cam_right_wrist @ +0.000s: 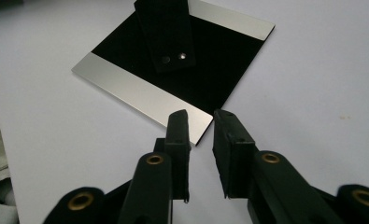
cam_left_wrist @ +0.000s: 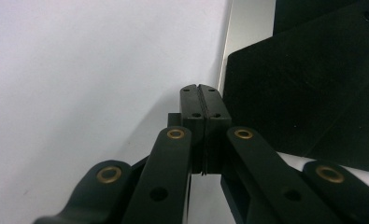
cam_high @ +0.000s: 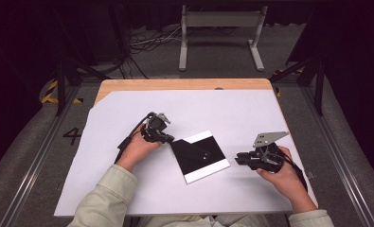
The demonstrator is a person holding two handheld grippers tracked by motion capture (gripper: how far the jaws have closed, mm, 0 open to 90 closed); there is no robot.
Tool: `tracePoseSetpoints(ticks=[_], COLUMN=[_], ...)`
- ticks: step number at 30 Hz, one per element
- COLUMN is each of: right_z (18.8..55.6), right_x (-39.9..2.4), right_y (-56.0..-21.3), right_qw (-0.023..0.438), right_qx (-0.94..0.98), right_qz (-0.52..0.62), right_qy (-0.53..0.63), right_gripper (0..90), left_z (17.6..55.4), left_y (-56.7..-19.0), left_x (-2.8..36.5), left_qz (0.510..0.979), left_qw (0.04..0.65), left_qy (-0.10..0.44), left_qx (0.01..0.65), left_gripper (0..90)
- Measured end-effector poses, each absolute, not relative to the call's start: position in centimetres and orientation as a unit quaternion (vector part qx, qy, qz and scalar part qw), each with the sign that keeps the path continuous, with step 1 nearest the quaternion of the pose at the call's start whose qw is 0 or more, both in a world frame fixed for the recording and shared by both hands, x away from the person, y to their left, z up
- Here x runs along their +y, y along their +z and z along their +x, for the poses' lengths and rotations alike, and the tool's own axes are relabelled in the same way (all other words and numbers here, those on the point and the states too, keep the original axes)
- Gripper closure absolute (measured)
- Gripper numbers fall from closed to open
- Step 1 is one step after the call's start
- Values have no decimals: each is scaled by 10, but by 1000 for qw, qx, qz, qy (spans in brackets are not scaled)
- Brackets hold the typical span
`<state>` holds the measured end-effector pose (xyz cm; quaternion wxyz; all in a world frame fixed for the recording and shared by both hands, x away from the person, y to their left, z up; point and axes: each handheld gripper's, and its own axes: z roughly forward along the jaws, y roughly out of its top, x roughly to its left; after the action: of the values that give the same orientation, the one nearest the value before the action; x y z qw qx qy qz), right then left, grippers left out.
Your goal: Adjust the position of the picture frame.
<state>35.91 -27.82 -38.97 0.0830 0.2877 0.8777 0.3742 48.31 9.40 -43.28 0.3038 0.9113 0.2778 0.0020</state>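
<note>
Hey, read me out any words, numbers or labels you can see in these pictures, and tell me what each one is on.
"4": painted on the floor left of the table.
No text shows on the black and silver plate, the white sheet or the tools.

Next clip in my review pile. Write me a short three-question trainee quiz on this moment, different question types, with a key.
1. True or false: the left gripper has its fingers pressed together with nothing between them.
2. Multiple choice: where does the black and silver plate lie? A) flat on the white sheet between the two grippers; B) lifted in the right gripper; C) on the floor beyond the table.
3. Fill in: in the right gripper view, the right gripper points at a ____ of the plate, fingers apart.

Key: 1 true. 2 A. 3 corner.
</note>
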Motion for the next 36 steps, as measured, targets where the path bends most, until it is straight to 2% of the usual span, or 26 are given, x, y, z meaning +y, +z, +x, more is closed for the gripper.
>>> tracePoseSetpoints(ticks=[6, 19, 26, 34, 36], right_z=[359, 359, 359, 360, 362], right_x=[-276, -254, -237, -234, -230], right_y=[-393, -412, -427, -429, -429], right_qw=[73, 60, 83, 109, 133], right_qx=[889, 911, 925, 924, 923], right_qz=[280, 258, 231, 222, 226], right_qy=[355, 315, 291, 291, 282], right_gripper=[900, 900, 900, 900, 900], left_z=[483, 479, 477, 476, 476], left_y=[-433, -415, -413, -418, -418], left_x=[95, 109, 115, 117, 121], left_qz=[909, 880, 871, 872, 869], left_qw=[309, 357, 369, 362, 363], left_qy=[-8, 63, 72, 64, 67], left_qx=[280, 307, 318, 323, 329], left_gripper=[900, 866, 864, 872, 874])
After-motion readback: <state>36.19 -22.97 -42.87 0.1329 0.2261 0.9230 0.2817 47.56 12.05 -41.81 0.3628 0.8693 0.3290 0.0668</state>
